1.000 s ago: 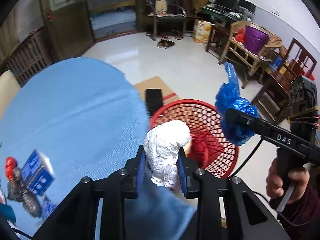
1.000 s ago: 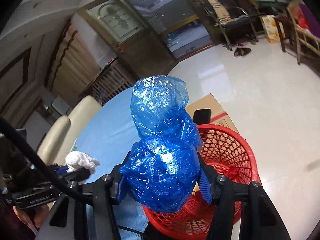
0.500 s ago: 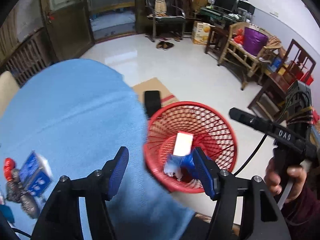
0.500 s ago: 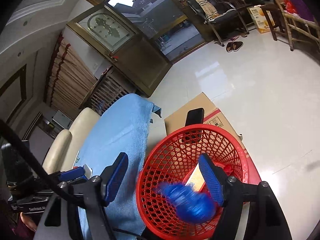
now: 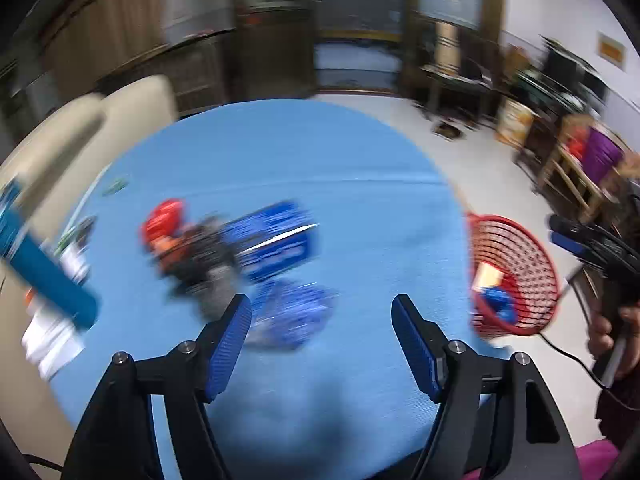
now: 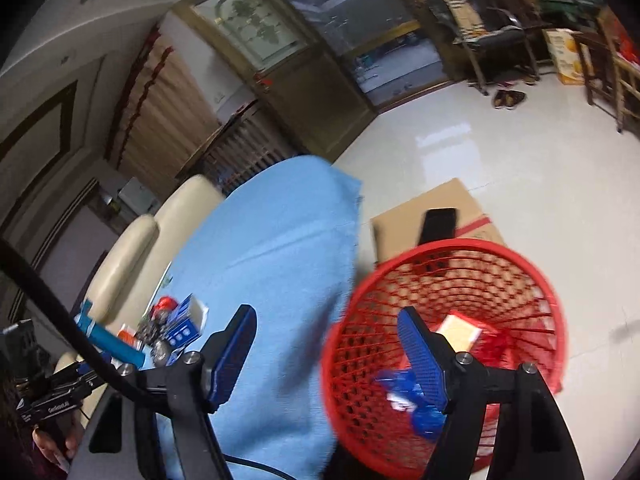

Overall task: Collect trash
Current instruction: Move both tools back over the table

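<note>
while both grippers gape empty, left gripper point(image 5: 322, 322) opening, right gripper point(image 6: 328, 344) spread, one red basket point(image 6: 532, 280) holds one blue bag point(image 6: 416, 404).

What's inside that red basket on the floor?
In the red basket lie a crumpled blue bag and a pale flat box. A gripper finger hides part of the bottom, so more may be there.

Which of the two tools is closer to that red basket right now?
Right. The right tool hangs open at the red basket, one finger over its mouth. The left tool, opening and empty, is over the blue tablecloth.
</note>
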`<state>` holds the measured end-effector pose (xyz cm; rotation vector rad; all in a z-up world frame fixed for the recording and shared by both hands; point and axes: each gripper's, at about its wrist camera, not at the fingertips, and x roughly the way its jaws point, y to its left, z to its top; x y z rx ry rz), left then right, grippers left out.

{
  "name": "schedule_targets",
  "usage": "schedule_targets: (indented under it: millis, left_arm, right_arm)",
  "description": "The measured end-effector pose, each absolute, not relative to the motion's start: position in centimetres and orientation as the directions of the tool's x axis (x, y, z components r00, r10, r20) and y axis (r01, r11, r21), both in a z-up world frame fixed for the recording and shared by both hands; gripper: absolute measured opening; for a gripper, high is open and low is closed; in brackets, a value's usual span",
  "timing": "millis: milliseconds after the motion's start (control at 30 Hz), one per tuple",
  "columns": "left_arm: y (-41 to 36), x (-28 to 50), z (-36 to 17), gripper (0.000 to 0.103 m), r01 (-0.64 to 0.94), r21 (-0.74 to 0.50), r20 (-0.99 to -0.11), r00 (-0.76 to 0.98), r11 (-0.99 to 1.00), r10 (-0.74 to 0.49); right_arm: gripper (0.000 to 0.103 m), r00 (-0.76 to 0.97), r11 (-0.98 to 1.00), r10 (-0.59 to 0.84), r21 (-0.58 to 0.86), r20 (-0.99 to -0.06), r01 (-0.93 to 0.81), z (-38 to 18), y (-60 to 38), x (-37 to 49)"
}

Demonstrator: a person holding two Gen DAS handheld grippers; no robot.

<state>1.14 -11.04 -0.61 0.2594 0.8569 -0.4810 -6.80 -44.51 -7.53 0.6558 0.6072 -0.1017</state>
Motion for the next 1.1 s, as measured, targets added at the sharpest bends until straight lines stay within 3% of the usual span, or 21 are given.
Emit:
schedule_targets:
  millis: [367,700,767,967,1100]
  left_arm:
    - [1.6,8.3,-7.2,0.075,0.166,0.015,-0.789,0.607,0.986,-0.090]
    - [1.5,14.6,-12.2,0.075,0.108,-0.006,-0.810,0.583,0.994,-0.068]
    - [1.1,15.1,-12.4,0.079,0.113,-0.007,-0.807,0.586,0.994,-0.072]
    - [0.9,16.9,-12.9,0.103,0.094,-0.002,-0.815,0.576,0.996,-0.057]
    - [1.1,17.2,-13.0,0.103,0.085,-0.007,-0.816,0.576,0.996,-0.055]
  right_arm:
    - [0.077,0.762,0.888,0.226,0.450,-0.606,0.094,-6.0,-33.8,-0.3]
    - [0.077,0.712,0.918,0.244,0.393,-0.658,0.048,-6.3,-29.1,1.9]
    - [0.077,0.707,0.919,0.239,0.390,-0.665,0.057,-6.4,-29.1,2.1]
    - [0.077,0.678,0.909,0.256,0.411,-0.689,0.075,-7.5,-29.0,2.9]
    - [0.077,0.673,0.917,0.250,0.394,-0.696,0.067,-7.7,-28.5,3.1]
